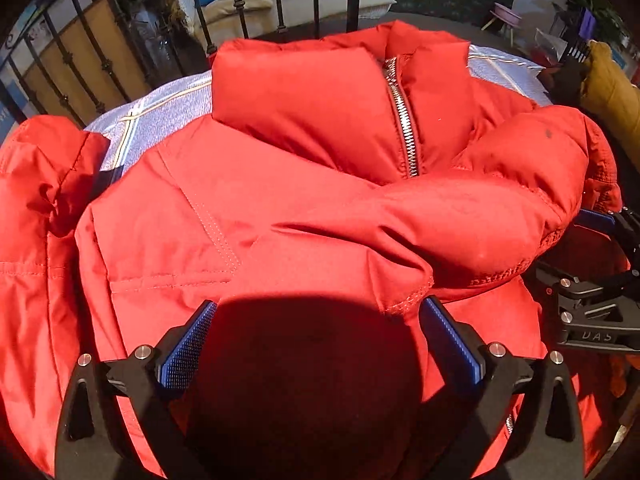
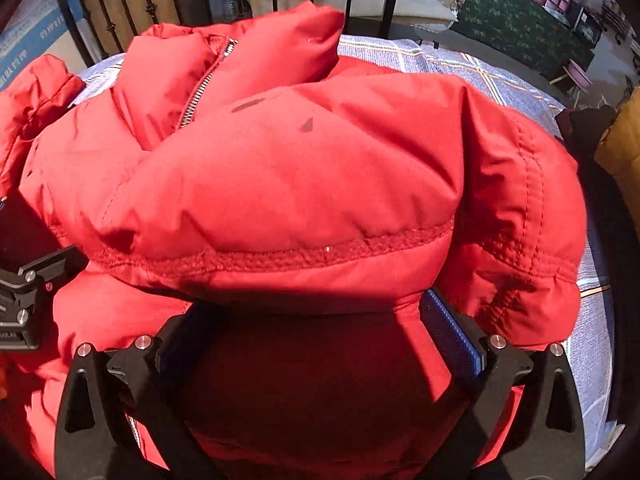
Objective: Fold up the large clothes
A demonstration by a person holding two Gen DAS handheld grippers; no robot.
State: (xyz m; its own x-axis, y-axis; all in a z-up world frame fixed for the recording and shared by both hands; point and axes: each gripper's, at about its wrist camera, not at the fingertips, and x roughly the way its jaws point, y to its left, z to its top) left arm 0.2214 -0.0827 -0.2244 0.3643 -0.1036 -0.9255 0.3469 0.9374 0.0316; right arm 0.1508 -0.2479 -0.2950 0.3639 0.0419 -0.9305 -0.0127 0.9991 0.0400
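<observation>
Your left gripper [image 1: 316, 344] is spread wide, puffy red jacket [image 1: 304, 184] bulging between its fingers. Ahead, the zipper [image 1: 406, 120] is closed. Your right gripper [image 2: 320, 344], also wide, sits under a folded-over sleeve [image 2: 320, 184].

The red jacket [image 1: 304, 184] hides most of the checked sheet [image 1: 168, 112]; its lower part is cut off at the bottom edge.

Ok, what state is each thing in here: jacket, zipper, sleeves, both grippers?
Red puffer jacket: lying on checked cloth, partly folded.
Zipper: closed at collar.
Sleeve: folded across front.
Other sleeve: spread aside, unfolded.
Left gripper: open, over jacket.
Right gripper: open, over jacket.
</observation>
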